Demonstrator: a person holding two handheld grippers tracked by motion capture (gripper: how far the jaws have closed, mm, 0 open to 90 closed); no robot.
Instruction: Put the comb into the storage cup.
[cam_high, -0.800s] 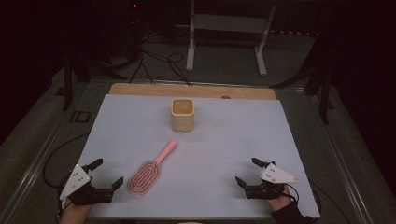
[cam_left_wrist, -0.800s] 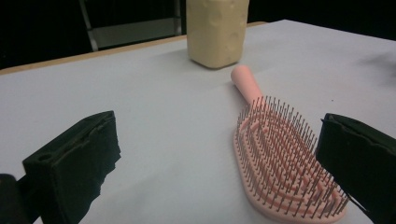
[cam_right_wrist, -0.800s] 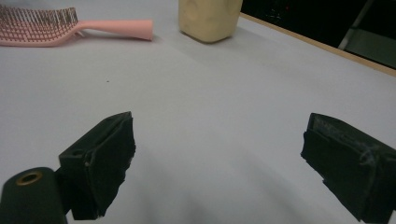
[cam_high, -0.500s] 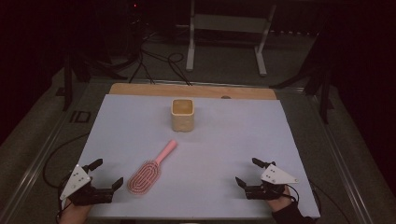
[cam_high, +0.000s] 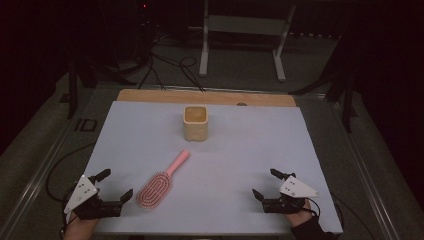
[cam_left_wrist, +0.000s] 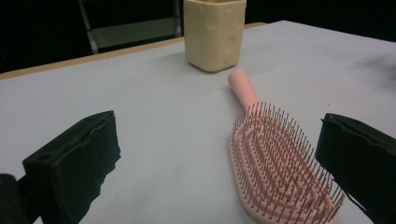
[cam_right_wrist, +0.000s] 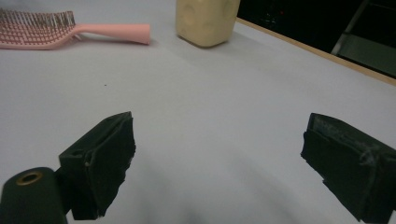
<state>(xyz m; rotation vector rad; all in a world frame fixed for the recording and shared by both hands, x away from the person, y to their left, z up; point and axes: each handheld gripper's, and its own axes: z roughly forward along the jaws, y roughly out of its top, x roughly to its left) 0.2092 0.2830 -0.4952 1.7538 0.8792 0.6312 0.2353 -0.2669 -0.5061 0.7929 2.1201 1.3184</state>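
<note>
Starting out, as we read it: nothing's been picked up yet. Our left claw (cam_high: 114, 185) rests on the white worktop (cam_high: 150, 125) w/ jaws spread wide, nothing between them, just left of the pink hairbrush (cam_high: 159, 181). Right claw (cam_high: 265, 184) is also wide and empty, well apart from the brush on its right. Brush lies flat, bristles up, handle pointing toward the cream cup (cam_high: 195, 122), which stands upright beyond it, near but not touching. In the left gripper view the brush head (cam_left_wrist: 280, 163) sits just inside the right-hand jaw. Likely job: get the brush into the cup. So approach, grasp, lift, drop-in are all left, i.e. basically everything.
</note>
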